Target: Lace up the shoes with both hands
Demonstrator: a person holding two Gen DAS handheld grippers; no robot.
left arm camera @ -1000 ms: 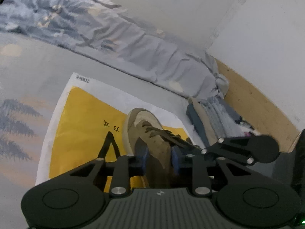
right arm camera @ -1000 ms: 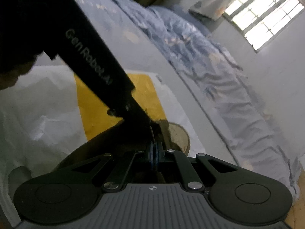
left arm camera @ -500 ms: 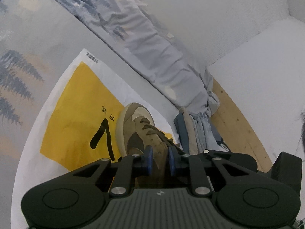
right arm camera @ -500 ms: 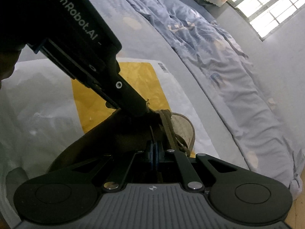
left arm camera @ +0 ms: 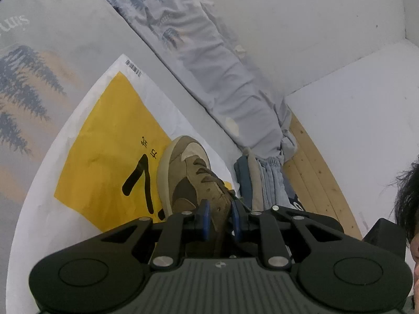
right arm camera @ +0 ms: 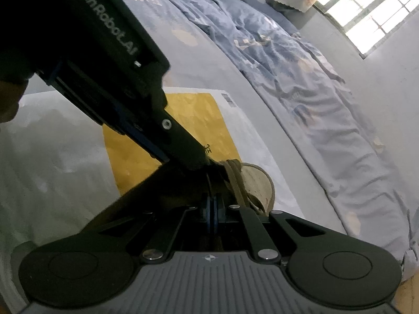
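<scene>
We kept the brown sneaker (left arm camera: pixel 192 180) on the yellow-and-white bag (left arm camera: pixel 104 141), left gripper (left arm camera: pixel 219 218) clamped on its eyelet flap, right gripper (right arm camera: pixel 211 210) pinched together, seemingly on the lace; steady tension mattered

Your left gripper (left arm camera: pixel 219 220) is covering the rear of the shoe (left arm camera: pixel 190 175), so whether its blue pads (left arm camera: pixel 204 219) are pressing the upper or a lace is not readable. In the right wrist view the left tool's black body (right arm camera: pixel 104 62) is blocking most of the shoe; only the toe (right arm camera: pixel 258 183) is showing. Your right gripper (right arm camera: pixel 211 210) is sitting in shadow, pads together, hiding anything pinched between them.
</scene>
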